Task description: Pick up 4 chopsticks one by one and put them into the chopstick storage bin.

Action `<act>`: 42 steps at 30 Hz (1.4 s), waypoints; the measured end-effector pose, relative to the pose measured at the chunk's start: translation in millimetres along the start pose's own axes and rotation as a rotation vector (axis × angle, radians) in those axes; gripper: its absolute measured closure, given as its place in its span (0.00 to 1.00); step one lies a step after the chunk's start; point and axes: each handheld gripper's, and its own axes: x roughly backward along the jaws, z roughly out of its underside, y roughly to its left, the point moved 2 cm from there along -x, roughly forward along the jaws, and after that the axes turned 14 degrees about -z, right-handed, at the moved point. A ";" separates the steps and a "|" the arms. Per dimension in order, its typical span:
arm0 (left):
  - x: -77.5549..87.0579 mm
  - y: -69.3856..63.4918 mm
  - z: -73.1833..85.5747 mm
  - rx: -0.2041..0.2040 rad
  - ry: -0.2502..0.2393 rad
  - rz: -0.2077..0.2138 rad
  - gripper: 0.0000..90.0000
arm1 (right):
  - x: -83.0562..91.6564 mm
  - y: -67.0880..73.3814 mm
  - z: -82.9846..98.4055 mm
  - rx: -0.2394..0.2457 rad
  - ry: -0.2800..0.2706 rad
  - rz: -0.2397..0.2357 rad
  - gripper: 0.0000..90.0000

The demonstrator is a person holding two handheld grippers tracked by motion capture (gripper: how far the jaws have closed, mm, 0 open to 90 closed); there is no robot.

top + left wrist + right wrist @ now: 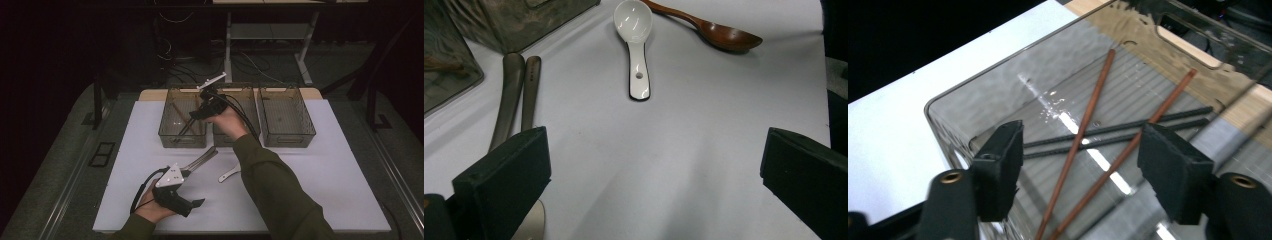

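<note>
While the left tongs [197, 202] are hovering low over the bench [325, 175] with their jaws standing wide apart and nothing between them, the sorting looks to be roughly half done. Just ahead of them, a pair of metal handles [516, 95] is lying beside the left bin [182, 120], and farther on a white spoon [634, 45] and a brown wooden spoon [719, 35] are resting on the white sheet, all waiting to be picked up. Over the left bin, the right tongs [1080, 165] are hanging with jaws parted and gripping nothing; below them two reddish-brown chopsticks [1088, 135] are lying crossed over two dark chopsticks [1118, 130] on the bin's floor, so that part seems finished. Farther right, the middle bin [250, 107] is partly hidden by the arm, and the right bin [286, 116] is looking bare, so I judge the spoons are still to be placed.
</note>
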 end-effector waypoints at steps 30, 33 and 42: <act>-2.6 4.0 2.4 0.030 0.017 -0.016 0.00 | 106.8 2.1 104.5 0.054 -0.125 -0.086 0.34; -1.9 4.4 2.1 0.026 0.014 -0.016 0.00 | 116.7 2.6 117.5 0.069 -0.137 -0.088 0.34; -1.5 5.1 3.4 0.032 0.017 -0.015 0.00 | 140.2 5.7 159.7 0.050 -0.168 -0.072 0.34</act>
